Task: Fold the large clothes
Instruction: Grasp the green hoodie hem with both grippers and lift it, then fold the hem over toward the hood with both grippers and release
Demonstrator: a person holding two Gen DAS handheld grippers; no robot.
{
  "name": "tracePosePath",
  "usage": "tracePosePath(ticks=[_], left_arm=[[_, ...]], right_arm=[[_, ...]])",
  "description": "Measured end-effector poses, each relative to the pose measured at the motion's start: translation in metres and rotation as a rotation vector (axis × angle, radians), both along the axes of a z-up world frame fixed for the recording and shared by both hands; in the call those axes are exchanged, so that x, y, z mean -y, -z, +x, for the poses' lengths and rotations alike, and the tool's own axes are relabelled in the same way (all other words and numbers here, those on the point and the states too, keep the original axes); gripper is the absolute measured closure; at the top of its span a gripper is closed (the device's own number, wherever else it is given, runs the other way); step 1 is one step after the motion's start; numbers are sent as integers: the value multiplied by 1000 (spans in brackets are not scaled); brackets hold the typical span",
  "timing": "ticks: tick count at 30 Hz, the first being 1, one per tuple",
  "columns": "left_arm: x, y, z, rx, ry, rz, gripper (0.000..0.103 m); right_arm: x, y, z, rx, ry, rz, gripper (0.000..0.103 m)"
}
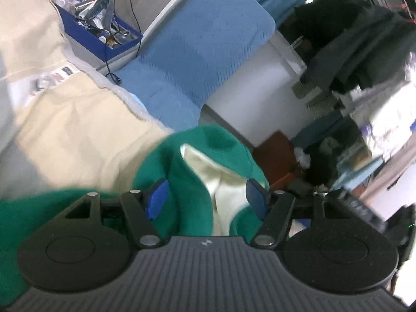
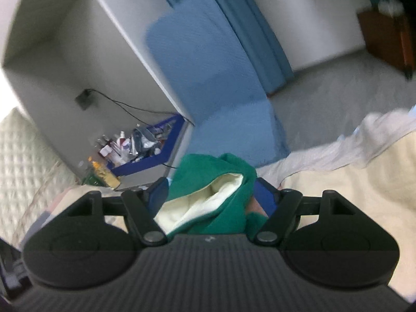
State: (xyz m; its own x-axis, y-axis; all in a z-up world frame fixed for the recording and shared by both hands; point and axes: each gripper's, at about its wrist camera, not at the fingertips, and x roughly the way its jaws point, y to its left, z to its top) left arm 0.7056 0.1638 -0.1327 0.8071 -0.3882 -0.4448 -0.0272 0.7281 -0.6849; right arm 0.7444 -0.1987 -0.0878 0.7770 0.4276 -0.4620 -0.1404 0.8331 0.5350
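Observation:
A green garment with a cream lining (image 1: 192,161) is bunched between the blue pads of my left gripper (image 1: 206,197), which is shut on it and holds it above the cream bedspread (image 1: 78,130). In the right wrist view the same green garment (image 2: 208,179) is bunched between the blue pads of my right gripper (image 2: 210,195), also shut on it. More green cloth hangs at the lower left of the left wrist view. Both views are blurred by motion.
A blue padded mattress (image 1: 205,39) leans upright against the wall beside the bed. A dark blue box of toiletries (image 1: 101,31) sits by it, also seen in the right wrist view (image 2: 145,150). A brown wooden cabinet (image 1: 275,158) and grey carpet (image 2: 325,91) lie beyond.

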Motion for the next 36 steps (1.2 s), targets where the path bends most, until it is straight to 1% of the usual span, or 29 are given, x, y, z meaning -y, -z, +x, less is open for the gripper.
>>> tracePosePath(ticks=[2,3,6,8,9,10,11,12,13,14,15,18,20,23,27,30,32,33,36], left_arm=[[-2,7,17,14,-5,-74,32],[1,11,27,11,-7,-85,32],[11,20,50,-26,-25,-28,33],[17,27,62,-37,-26,-6,34],[21,29,68,-45,-18,23,34],[24,30,71,-47,-15,49,36],[27,31,74,-61,-12,75,48],[30,30,76,-73,-8,99,69],[32,27,78,-80,-5,133,79],[33,24,75,-73,-6,159,91],[34,18,72,-58,-6,179,96],[34,-2,61,-33,16,207,97],[33,-20,48,-8,40,209,98],[34,-57,21,37,70,246,98],[35,-108,-29,95,81,277,98],[37,-141,-81,126,78,301,98],[40,-157,-124,152,82,309,98],[42,-164,-148,159,83,318,98],[49,-172,-216,154,78,331,98]], right_arm=[[-5,15,20,-20,-6,17,28],[-9,21,27,-26,-16,17,28],[-19,34,44,-34,-23,-7,27],[-23,43,54,-51,-16,-23,31],[-24,47,56,-57,-28,-16,36],[-27,47,56,-49,-47,-22,49],[-30,45,55,-32,-67,-45,63],[-34,42,52,-13,-85,-70,69],[-37,38,49,12,-100,-95,76],[-39,32,45,40,-108,-113,79],[-40,27,41,64,-113,-120,79],[-43,9,28,117,-135,-142,81],[-43,-6,15,146,-145,-156,81],[-43,-34,-10,207,-170,-160,81],[-39,-75,-50,271,-191,-157,82],[-33,-105,-97,334,-214,-182,83],[-27,-121,-131,366,-226,-181,83],[-23,-126,-150,383,-235,-180,83],[-21,-140,-213,437,-265,-233,83]])
